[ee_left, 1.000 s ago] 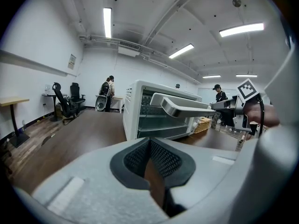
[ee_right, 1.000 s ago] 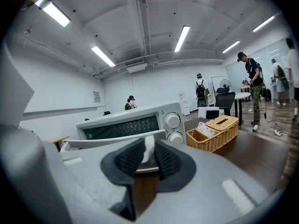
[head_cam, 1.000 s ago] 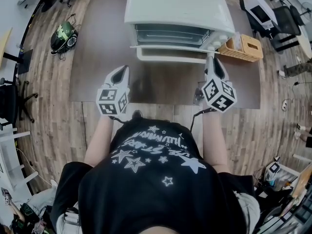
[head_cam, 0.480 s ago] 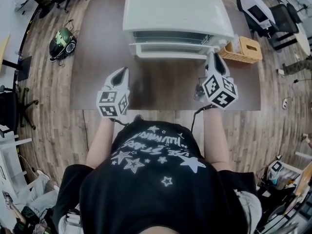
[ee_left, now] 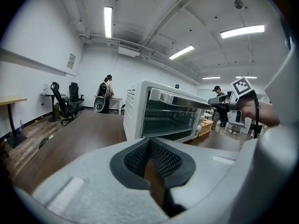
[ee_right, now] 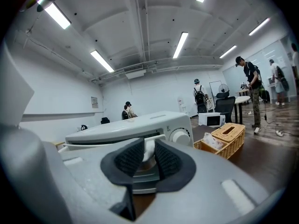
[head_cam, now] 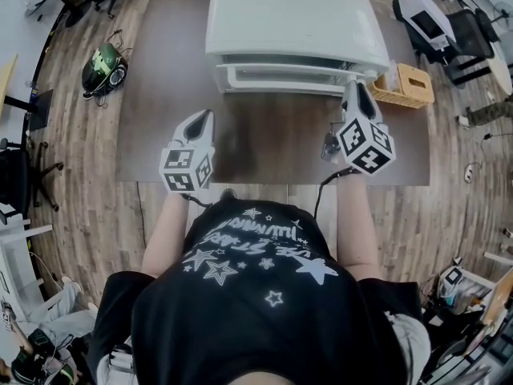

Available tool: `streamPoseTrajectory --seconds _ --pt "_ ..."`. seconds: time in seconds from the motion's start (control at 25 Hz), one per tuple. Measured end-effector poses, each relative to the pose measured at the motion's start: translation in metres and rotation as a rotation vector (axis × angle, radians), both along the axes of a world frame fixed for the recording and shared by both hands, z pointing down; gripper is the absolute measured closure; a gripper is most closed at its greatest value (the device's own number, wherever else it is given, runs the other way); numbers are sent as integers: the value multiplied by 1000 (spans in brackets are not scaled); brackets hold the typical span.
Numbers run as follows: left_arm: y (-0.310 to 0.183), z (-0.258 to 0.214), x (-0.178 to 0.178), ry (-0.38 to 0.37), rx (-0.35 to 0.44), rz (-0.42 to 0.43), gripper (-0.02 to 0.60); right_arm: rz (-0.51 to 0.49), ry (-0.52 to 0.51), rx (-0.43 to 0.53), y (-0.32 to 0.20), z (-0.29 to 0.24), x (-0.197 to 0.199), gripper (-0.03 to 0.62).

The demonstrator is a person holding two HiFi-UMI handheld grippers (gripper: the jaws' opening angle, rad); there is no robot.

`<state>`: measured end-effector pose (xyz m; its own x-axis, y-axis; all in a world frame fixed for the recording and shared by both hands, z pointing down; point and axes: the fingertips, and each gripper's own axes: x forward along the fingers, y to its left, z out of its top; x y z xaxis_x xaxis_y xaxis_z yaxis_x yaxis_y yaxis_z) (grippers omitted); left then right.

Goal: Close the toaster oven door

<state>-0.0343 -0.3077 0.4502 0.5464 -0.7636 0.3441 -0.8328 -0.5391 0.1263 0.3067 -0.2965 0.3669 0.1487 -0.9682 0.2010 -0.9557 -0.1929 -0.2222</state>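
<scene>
The toaster oven (head_cam: 292, 26) stood at the far middle of the brown table (head_cam: 272, 143), its glass door (ee_left: 170, 120) ajar and leaning out at the top. The right gripper (head_cam: 353, 88) had its jaws narrowly set, clamped on the right end of the white door handle (ee_right: 148, 149). The left gripper (head_cam: 202, 117) hung over the table, well apart from the oven, jaws together with nothing between them. A wicker basket (head_cam: 405, 84) sat just beside the oven's right side.
</scene>
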Motion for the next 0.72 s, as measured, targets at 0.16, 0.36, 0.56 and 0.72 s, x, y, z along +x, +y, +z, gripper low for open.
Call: streamPoseTrajectory --seconds 0.16,0.36,0.56,0.72 --pt "0 0 1 0 3 6 571 7 3 13 -8 -2 2 517" --pt "-1 2 -2 -5 -2 3 571 5 2 17 -18 -4 4 517" --pt "0 2 -4 -10 -7 2 571 15 -1 25 -23 -7 8 517" --pt "-3 4 -11 -10 -10 2 571 18 -1 31 -28 -7 4 517"
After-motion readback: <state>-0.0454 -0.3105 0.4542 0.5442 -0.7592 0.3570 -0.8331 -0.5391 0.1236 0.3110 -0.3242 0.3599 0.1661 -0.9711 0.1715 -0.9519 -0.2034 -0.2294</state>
